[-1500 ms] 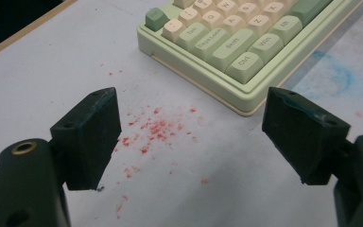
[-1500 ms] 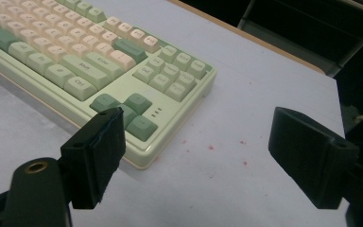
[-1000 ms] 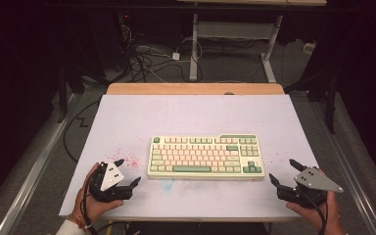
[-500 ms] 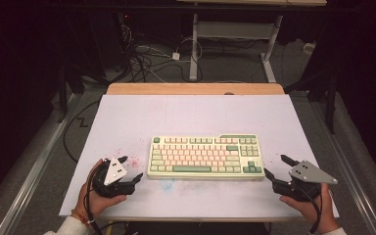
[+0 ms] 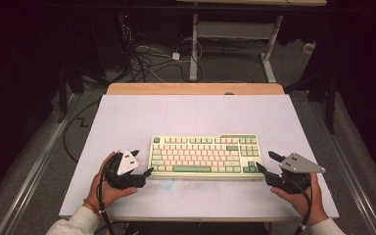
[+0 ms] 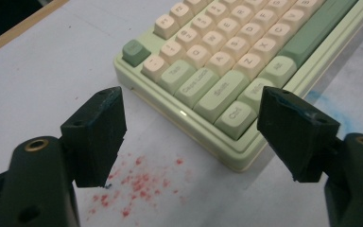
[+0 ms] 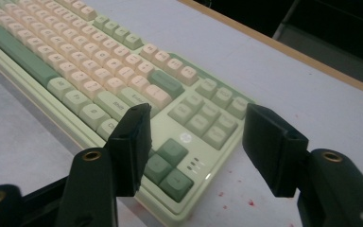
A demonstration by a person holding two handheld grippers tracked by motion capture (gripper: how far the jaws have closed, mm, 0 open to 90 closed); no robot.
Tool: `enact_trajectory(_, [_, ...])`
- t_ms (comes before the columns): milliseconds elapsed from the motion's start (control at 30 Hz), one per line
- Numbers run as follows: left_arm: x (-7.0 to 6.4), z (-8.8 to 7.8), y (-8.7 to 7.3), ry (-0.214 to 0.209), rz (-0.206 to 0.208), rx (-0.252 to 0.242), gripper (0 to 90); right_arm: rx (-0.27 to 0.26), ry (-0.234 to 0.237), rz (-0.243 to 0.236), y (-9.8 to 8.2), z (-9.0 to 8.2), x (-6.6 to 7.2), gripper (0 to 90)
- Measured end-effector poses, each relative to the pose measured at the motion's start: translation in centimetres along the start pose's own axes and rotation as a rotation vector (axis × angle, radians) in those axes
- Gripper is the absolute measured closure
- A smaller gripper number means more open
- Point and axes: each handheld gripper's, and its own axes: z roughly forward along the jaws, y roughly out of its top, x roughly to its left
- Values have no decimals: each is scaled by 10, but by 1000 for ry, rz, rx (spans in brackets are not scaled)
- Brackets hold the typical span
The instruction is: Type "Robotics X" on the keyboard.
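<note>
A pale green keyboard (image 5: 205, 155) lies flat on the white table (image 5: 196, 115), a little toward six o'clock of the table's middle, its long side running from nine to three o'clock. The left hand (image 5: 105, 188) comes in from the six o'clock edge of the high view, palm wrapped round the left gripper (image 5: 142, 164), which points toward two o'clock at the keyboard's near left corner; the forearm slants up from a white sleeve (image 5: 76, 223). In the left gripper view its two black jaws stand wide apart and empty, the Ctrl corner of the keyboard (image 6: 236, 71) lying between and just beyond them, with red specks (image 6: 137, 182) on the table below. The right hand (image 5: 301, 196) mirrors it at four o'clock of the keyboard, gripping the right gripper (image 5: 265, 163) from behind, grey plate on top, tips aimed toward ten o'clock at the near right corner. Its jaws have just been closing, yet in the right gripper view they stand apart on either side of the arrow-key corner of the keyboard (image 7: 123, 80), pressing on nothing that can be seen
</note>
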Motion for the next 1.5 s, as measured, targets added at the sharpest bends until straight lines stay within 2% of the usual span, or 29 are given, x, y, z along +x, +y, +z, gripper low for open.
enact_trajectory(67, [-1, 1, 4, -6, 4, -6, 231, 1, 15, -4, 1, 2, 0, 491])
enact_trajectory(100, [-1, 1, 7, -12, -2, -16, 230, 2, 37, -6, 5, 5, 3, 552])
enact_trajectory(333, [-1, 5, 17, -14, -2, -31, 230, 44, 101, -35, 14, 22, 12, 771])
enact_trajectory(600, [-1, 9, 23, -22, -4, -32, 230, 91, 165, -65, 22, 42, 24, 887])
enact_trajectory(967, [0, 10, 25, -35, -19, -21, 231, 117, 200, -87, 30, 64, 31, 900])
enact_trajectory(1033, [0, 11, 26, -30, -8, -24, 232, 126, 202, -88, 29, 68, 31, 900])
enact_trajectory(1500, [-3, 12, 29, -46, -7, -9, 269, 169, 204, -78, 21, 77, 30, 900])
